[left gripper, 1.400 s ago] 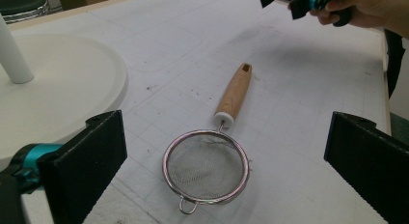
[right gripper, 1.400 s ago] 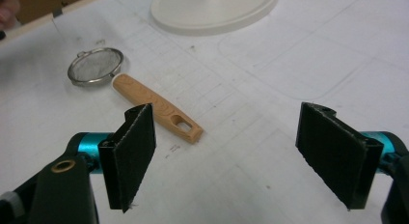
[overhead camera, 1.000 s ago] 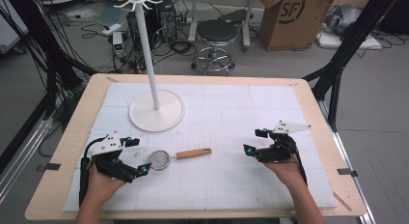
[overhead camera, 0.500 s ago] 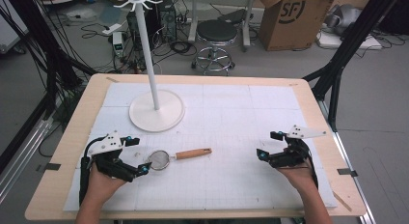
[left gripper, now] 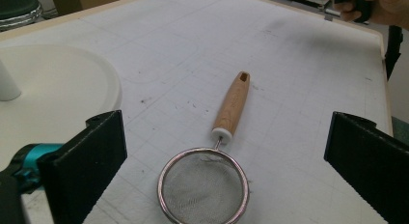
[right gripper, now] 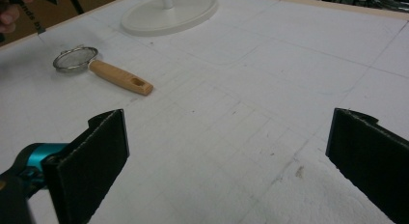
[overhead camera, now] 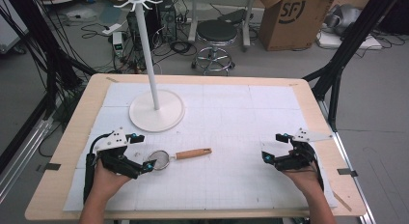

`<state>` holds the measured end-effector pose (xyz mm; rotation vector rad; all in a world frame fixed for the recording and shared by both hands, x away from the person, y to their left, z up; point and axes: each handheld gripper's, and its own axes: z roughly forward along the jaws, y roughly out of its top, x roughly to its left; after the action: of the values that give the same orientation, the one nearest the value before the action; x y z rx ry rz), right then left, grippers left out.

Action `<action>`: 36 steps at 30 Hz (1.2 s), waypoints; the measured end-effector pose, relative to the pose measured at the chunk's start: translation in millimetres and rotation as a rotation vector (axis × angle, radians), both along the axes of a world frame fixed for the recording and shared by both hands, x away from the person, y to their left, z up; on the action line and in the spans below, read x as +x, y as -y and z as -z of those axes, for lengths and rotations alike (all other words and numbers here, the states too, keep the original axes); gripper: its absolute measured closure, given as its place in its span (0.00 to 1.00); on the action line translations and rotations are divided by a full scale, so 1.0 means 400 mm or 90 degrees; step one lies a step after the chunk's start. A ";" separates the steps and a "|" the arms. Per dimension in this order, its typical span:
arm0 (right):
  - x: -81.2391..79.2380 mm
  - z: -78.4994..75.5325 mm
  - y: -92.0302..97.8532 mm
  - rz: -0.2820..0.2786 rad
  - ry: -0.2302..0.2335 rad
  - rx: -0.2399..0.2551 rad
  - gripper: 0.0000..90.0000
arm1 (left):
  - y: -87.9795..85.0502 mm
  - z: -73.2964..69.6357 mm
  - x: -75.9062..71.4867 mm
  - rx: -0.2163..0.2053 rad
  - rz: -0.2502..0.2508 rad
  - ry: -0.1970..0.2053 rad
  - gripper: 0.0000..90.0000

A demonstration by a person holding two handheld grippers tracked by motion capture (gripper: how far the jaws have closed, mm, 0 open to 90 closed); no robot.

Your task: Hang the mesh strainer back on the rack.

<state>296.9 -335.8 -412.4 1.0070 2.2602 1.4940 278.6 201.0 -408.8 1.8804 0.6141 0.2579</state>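
We see the sieve (overhead camera: 163, 159) lying flat on the white gridded mat (overhead camera: 231, 137) covering the wooden worktop (overhead camera: 87, 108), its mesh bowl between the wide-apart jaws of the left tool (overhead camera: 144, 151). The right tool (overhead camera: 272, 147) hovers well apart from it, its jaws having just opened wide on nothing. Behind stand a white stand (overhead camera: 155, 108), a stool (overhead camera: 217, 35) and a cardboard box (overhead camera: 289, 16).

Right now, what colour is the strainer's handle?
Light wooden tan with a white collar, on the strainer's handle; clearest in the left gripper view.

- We count one strainer (overhead camera: 159, 160) between our left tool's jaws.
- We count one white stand (overhead camera: 156, 110) beyond it.
- We count two tools: left tool (overhead camera: 141, 152), right tool (overhead camera: 273, 147).
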 end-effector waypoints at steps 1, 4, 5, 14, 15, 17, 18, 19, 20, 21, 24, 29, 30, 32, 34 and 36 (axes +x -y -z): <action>0.001 0.000 -0.003 -0.001 0.001 0.001 0.01 | 0.002 0.000 0.000 0.002 0.001 -0.001 0.02; 0.004 0.000 -0.011 -0.006 0.002 -0.005 0.01 | 0.003 0.000 0.000 0.001 0.001 -0.002 0.02; 0.005 0.000 -0.013 -0.006 0.001 -0.005 0.01 | 0.004 -0.001 0.000 0.004 0.001 -0.003 0.02; 0.017 -0.009 -0.015 -0.001 0.008 0.013 0.01 | 0.043 -0.007 0.023 0.033 0.006 -0.023 0.02; 0.018 -0.009 -0.014 0.000 0.004 0.016 0.01 | 0.050 -0.009 0.026 0.039 0.007 -0.025 0.02; 0.022 -0.008 -0.013 -0.001 0.003 0.019 0.01 | 0.070 -0.011 0.035 0.056 0.017 -0.030 0.02; 0.024 -0.006 -0.014 0.001 0.002 0.018 0.01 | 0.080 -0.012 0.040 0.064 0.019 -0.033 0.02; 0.026 -0.005 -0.016 0.000 0.000 0.015 0.01 | 0.091 -0.012 0.045 0.071 0.021 -0.037 0.02; 0.028 -0.004 -0.018 -0.001 0.000 0.011 0.01 | 0.101 -0.012 0.050 0.079 0.023 -0.040 0.02; 0.029 -0.003 -0.019 0.000 0.000 0.006 0.01 | 0.108 -0.012 0.054 0.085 0.024 -0.041 0.02; 0.030 -0.002 -0.021 0.001 0.001 -0.002 0.01 | 0.138 -0.013 0.069 0.110 0.034 -0.048 0.02; 0.028 -0.005 -0.018 0.003 0.005 0.005 0.01 | 0.183 -0.009 0.089 0.153 0.045 -0.062 0.02; 0.028 -0.005 -0.019 0.000 0.005 0.003 0.01 | 0.192 -0.007 0.093 0.164 0.047 -0.065 0.02; 0.029 -0.004 -0.022 -0.002 0.004 0.000 0.01 | 0.209 -0.004 0.098 0.185 0.051 -0.072 0.02; 0.029 -0.004 -0.023 -0.004 0.004 -0.003 0.01 | 0.224 0.002 0.104 0.203 0.056 -0.070 0.02; 0.029 -0.004 -0.024 -0.005 0.005 -0.001 0.01 | 0.235 0.011 0.111 0.218 0.066 -0.084 0.05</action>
<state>308.4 -326.3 -410.7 0.9908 2.2628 1.4964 323.0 107.0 -413.1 2.2659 0.5856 0.1801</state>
